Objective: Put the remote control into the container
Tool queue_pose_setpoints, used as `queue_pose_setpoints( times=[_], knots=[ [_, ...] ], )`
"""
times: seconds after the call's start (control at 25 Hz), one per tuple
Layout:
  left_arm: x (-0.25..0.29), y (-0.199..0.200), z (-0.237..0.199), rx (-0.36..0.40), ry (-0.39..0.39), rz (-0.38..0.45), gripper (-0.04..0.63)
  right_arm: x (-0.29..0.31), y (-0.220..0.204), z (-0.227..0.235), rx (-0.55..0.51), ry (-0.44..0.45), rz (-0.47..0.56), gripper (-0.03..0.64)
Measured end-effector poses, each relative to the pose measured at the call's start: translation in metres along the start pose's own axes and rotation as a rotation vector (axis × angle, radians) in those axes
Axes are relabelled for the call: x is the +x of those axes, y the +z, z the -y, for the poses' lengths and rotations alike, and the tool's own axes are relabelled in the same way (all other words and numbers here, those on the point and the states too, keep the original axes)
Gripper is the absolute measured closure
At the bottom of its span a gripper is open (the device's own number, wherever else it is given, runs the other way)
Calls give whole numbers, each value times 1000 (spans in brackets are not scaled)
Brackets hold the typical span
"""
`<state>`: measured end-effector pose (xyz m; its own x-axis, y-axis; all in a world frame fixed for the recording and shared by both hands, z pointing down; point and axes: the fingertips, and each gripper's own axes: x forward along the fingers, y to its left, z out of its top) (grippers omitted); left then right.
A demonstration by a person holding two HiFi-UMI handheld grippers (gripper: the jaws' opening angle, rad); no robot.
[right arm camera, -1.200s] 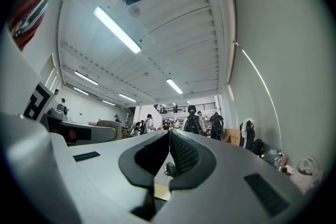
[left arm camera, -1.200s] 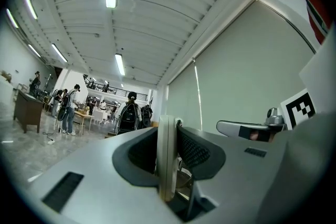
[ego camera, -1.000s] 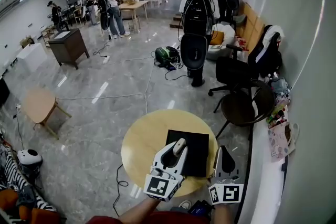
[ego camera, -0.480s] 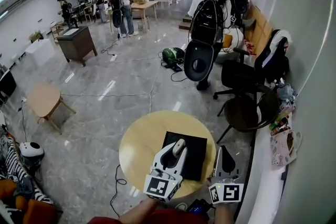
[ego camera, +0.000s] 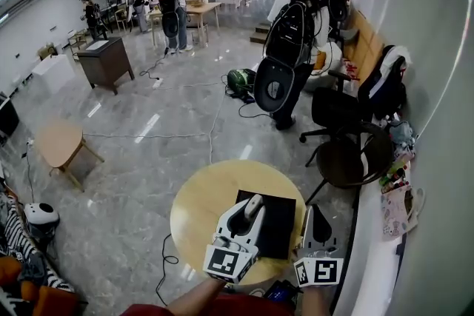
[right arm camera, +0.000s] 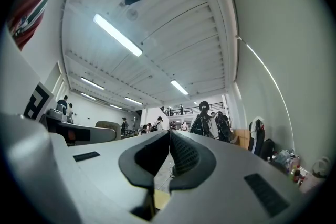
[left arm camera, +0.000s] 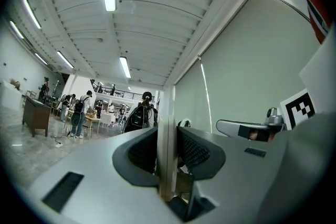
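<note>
The left gripper (ego camera: 249,216) grips a slim white remote control (left arm camera: 167,155) in its jaws, hiding part of the black square container (ego camera: 283,227) on the round wooden desk (ego camera: 197,206). The right gripper's (right arm camera: 169,136) jaws are closed and empty.

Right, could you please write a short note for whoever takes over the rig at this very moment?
Left gripper: shut on the remote control, which stands edge-on between its pads.
Right gripper: shut, nothing in it, beside the left one.
Black container: lies on the round wooden table; in the head view the left gripper shows over its near edge.
Done: the remote control is picked up.
Left: bring it over the container, lower it in, open the left jaws.
</note>
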<state>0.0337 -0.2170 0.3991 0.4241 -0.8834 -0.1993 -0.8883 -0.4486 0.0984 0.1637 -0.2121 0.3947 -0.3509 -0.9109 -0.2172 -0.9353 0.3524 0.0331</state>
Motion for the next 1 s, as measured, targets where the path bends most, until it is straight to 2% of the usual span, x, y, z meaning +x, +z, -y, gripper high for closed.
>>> queue_pose_setpoints(
  times=[0.12,0.28,0.44,0.56,0.8,1.0],
  knots=[
    [1,-3,-4,-6,-2,-7,485,3,-3,-1,-4,-4,-7,594],
    [1,-11,-6,4,-20,-56,485,6,-3,-2,-10,-10,-7,594],
    [3,-14,-5,0,-27,-60,485,6,-3,-1,-11,-16,-9,594],
    [0,-19,-6,12,-29,-128,485,6,-1,-1,-13,-20,-10,594],
    [3,-33,-7,23,-53,-176,485,6,-3,-2,-24,-26,-12,594],
    [8,-53,-5,38,-63,-277,485,4,-6,2,-24,-32,-17,594]
  ],
)
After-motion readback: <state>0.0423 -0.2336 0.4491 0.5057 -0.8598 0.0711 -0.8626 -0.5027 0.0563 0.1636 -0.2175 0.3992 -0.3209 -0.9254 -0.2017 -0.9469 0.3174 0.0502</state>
